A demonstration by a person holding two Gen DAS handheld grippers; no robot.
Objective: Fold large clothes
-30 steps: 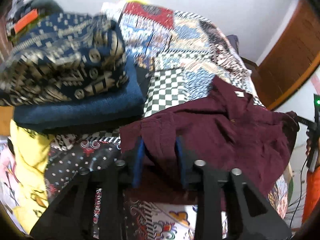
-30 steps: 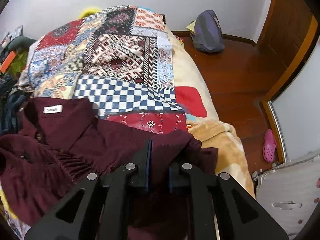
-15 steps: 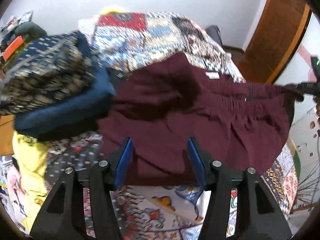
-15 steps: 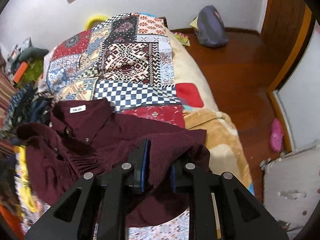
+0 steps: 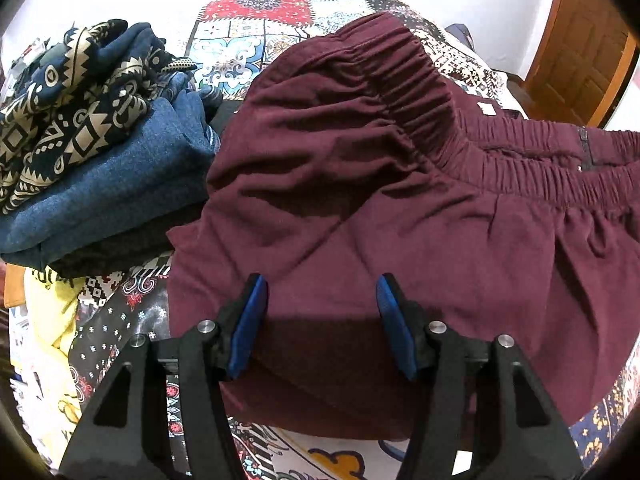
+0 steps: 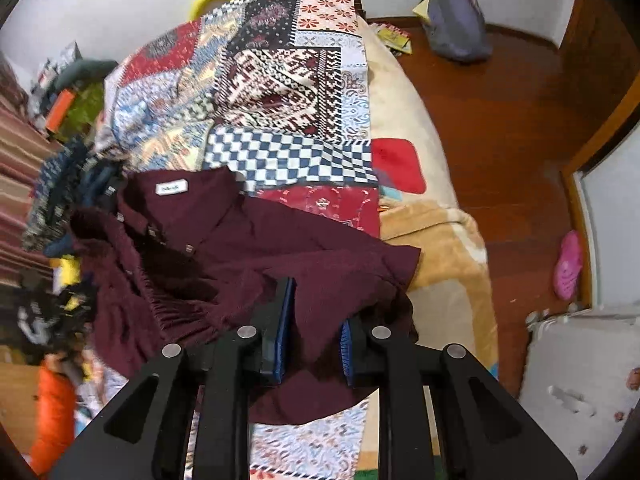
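The left gripper (image 5: 322, 312) has just been spread, releasing the garment (image 5: 400, 208) at frame centre. The right gripper (image 6: 316, 334) is kept pinched on the hem, so the fold can be guided.

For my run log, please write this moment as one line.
task: fold large clothes | left gripper: jaws just opened, maroon garment lies loose between them | right gripper: pinching garment edge | place: patchwork bedspread

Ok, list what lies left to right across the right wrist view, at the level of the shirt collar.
Striped fabric → navy patterned clothes → maroon shirt → beige blanket → wooden floor → pink shoe.
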